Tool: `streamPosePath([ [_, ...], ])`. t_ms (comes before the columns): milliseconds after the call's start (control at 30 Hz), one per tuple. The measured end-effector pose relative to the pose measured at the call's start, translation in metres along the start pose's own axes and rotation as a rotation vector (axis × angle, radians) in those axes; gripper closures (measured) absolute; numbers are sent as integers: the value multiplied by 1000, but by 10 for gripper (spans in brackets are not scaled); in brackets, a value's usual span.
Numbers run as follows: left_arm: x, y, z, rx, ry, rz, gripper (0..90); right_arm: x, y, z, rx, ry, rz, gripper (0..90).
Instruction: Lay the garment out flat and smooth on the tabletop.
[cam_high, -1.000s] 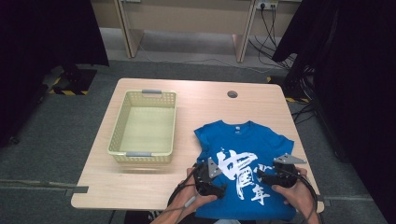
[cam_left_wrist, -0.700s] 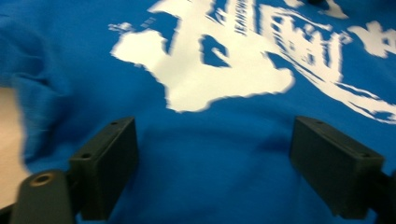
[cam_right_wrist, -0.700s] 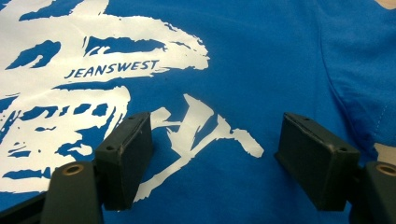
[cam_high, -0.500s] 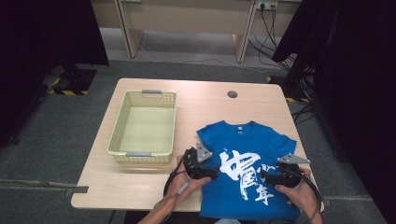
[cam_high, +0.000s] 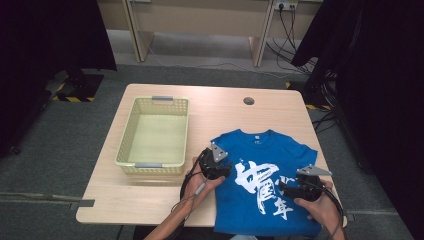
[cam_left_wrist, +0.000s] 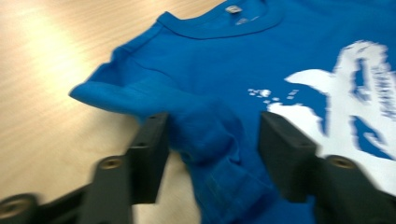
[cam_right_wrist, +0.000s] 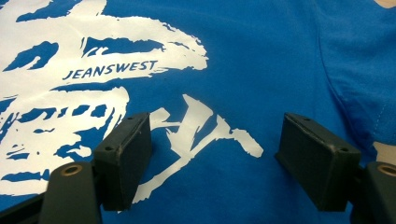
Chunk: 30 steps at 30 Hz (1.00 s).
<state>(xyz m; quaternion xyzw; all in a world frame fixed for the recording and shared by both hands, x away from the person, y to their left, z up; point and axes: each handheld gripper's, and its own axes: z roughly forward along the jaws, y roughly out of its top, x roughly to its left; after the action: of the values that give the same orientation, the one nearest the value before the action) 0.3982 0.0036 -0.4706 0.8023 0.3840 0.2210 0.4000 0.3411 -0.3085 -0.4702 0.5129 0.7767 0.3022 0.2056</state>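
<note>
A blue T-shirt (cam_high: 265, 150) with a white print lies flat, front up, on the right half of the wooden table (cam_high: 125, 200). My left gripper (cam_high: 226, 170) is at the shirt's left sleeve. In the left gripper view a bunched fold of that sleeve (cam_left_wrist: 205, 135) sits between the jaws of the left gripper (cam_left_wrist: 212, 140). They have just been closing, and a gap still shows beside the fold. My right gripper (cam_high: 283, 188) rests low over the print near the shirt's right side. Its jaws stand open over flat printed cloth (cam_right_wrist: 187, 126) in the right gripper view (cam_right_wrist: 215, 140).
A pale yellow plastic basket (cam_high: 152, 165) with nothing in it stands on the left half of the table. A round cable hole (cam_high: 248, 101) sits near the far edge. Bare wood lies in front of the basket. Dark curtains flank the table.
My left gripper has moved away from the person along the shirt's left edge to the sleeve, and its jaws have narrowed around the cloth. The right gripper has stayed put.
</note>
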Motion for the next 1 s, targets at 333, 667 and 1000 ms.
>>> streamPosePath([
  [333, 15, -11, -17, 53, 130, 19, 689, 0, 0, 0, -2, -2, 1, 258],
  [667, 22, -18, -47, 25, 146, -13, 591, 2, 1, 1, -5, 4, -3, 257],
  [1000, 4, -1, -45, -14, -4, -63, 519, 3, 1, 1, 0, 0, 5, 256],
])
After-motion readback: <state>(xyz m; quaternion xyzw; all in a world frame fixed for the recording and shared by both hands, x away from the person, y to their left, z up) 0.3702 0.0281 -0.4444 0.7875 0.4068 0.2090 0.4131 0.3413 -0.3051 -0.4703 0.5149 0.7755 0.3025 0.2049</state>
